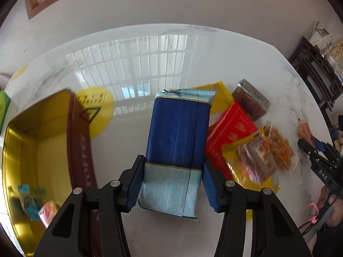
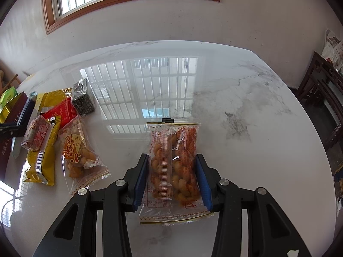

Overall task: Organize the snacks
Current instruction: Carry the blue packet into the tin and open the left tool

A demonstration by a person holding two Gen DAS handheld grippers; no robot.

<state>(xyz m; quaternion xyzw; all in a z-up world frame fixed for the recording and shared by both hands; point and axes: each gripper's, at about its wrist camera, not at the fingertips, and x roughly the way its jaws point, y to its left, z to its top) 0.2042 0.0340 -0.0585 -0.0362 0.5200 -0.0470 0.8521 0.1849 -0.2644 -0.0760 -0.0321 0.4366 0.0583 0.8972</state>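
Note:
My left gripper (image 1: 172, 171) is shut on a dark blue snack packet with pale blue ends (image 1: 178, 128), gripped near its lower end and lifted over the white table. To its left stands an open gold-lined tin (image 1: 27, 150) with a few small packets (image 1: 30, 201) at its bottom. My right gripper (image 2: 172, 171) is shut on a clear bag of fried dough twists (image 2: 173, 160) just above the table. The loose pile on the left holds another twist bag (image 2: 79, 152), a yellow packet (image 2: 42, 162), a red packet (image 2: 62, 109), a small red-printed packet (image 2: 35, 135) and a dark seed bar (image 2: 82, 98).
The glossy marble table (image 2: 235, 98) stretches toward a white wall under a window. A round yellow sticker (image 1: 96, 107) lies beside the tin, and a green box (image 1: 3, 107) is at the far left. Dark wooden furniture (image 2: 321, 90) stands off the right edge.

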